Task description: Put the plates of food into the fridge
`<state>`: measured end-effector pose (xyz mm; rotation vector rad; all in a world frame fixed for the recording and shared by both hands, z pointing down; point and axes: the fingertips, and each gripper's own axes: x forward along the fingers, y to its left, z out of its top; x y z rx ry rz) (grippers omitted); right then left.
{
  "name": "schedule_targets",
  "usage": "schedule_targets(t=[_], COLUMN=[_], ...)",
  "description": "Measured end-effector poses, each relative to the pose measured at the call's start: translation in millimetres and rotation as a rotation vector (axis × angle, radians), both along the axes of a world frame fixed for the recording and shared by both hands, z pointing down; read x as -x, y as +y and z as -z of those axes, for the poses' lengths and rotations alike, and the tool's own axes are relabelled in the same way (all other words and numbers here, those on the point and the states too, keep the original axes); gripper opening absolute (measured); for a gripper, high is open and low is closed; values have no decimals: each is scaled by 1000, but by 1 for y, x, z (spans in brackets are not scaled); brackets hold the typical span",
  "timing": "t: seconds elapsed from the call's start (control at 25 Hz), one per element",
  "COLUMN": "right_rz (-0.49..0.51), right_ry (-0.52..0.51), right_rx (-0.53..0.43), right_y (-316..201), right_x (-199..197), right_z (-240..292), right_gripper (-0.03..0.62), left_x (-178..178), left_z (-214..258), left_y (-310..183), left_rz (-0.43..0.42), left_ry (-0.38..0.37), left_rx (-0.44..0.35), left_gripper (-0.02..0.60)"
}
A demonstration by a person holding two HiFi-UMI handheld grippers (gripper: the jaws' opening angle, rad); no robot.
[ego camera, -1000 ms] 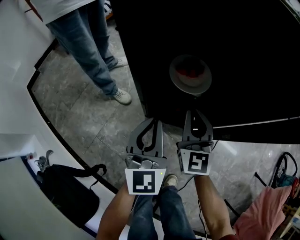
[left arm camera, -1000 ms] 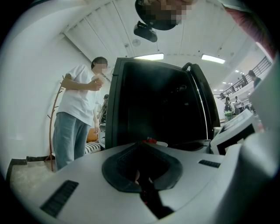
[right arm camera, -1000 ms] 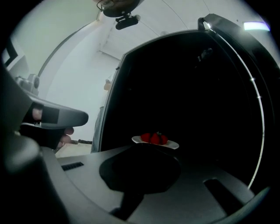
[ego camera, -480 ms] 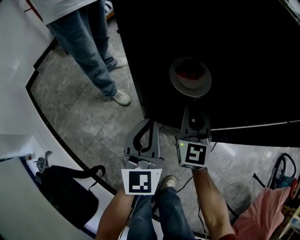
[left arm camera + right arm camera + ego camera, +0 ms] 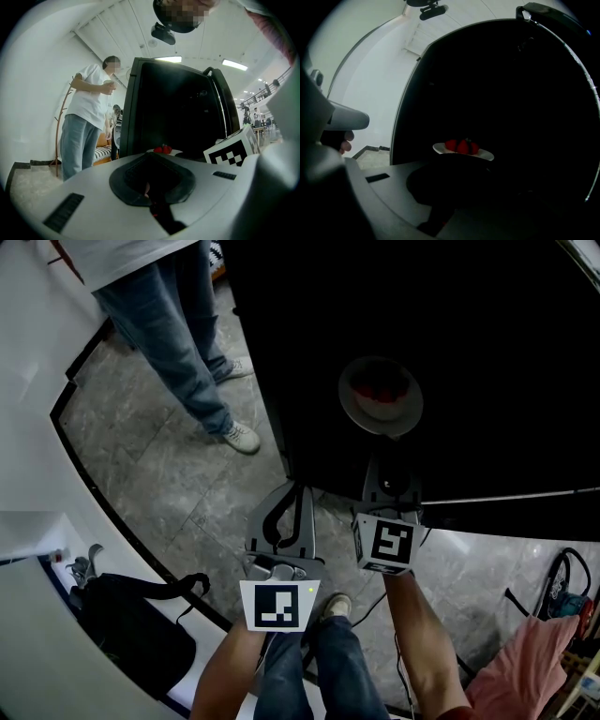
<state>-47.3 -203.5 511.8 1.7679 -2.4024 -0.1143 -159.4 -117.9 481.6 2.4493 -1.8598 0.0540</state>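
Though a round white plate (image 5: 373,422) (red berries (image 5: 382,386)) lies near, left gripper (image 5: 300,491) and right gripper (image 5: 389,465) clench nothing.

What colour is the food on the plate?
The food is red, on a white plate; the right gripper view shows it best.

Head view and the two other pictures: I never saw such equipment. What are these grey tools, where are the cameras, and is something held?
A person holds a two-jaw tool in each hand: the left gripper and the right gripper. The head view looks down from the person's head; the other two cameras ride on the grippers. Both grippers look shut and empty. A plate of red fruit stands ahead of them inside the dark fridge. A second person stands nearby.
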Motion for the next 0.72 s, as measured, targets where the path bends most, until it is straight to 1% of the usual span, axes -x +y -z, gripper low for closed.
schedule_targets(t=[0.32,0.4,0.52,0.72], right_rz=[-10,-13,-26,-46], right_ry=[-12,-11,-23,-36], right_rx=[22,27,29,39], right_y=[-10,-14,-19,-25], right_x=[1,-1,-3,-8], right_z=[0,-1,1,0], right_gripper=[11,11,11,11], left_x=[-2,-2,-3,-2], left_z=[0,-1,-1,-2], left_y=[-2,-3,-3,-5], left_rz=[-6,-3,-9,3], left_ry=[-9,-1,-12,30], left_rx=[2,5,5,21], left_gripper=[6,6,6,6])
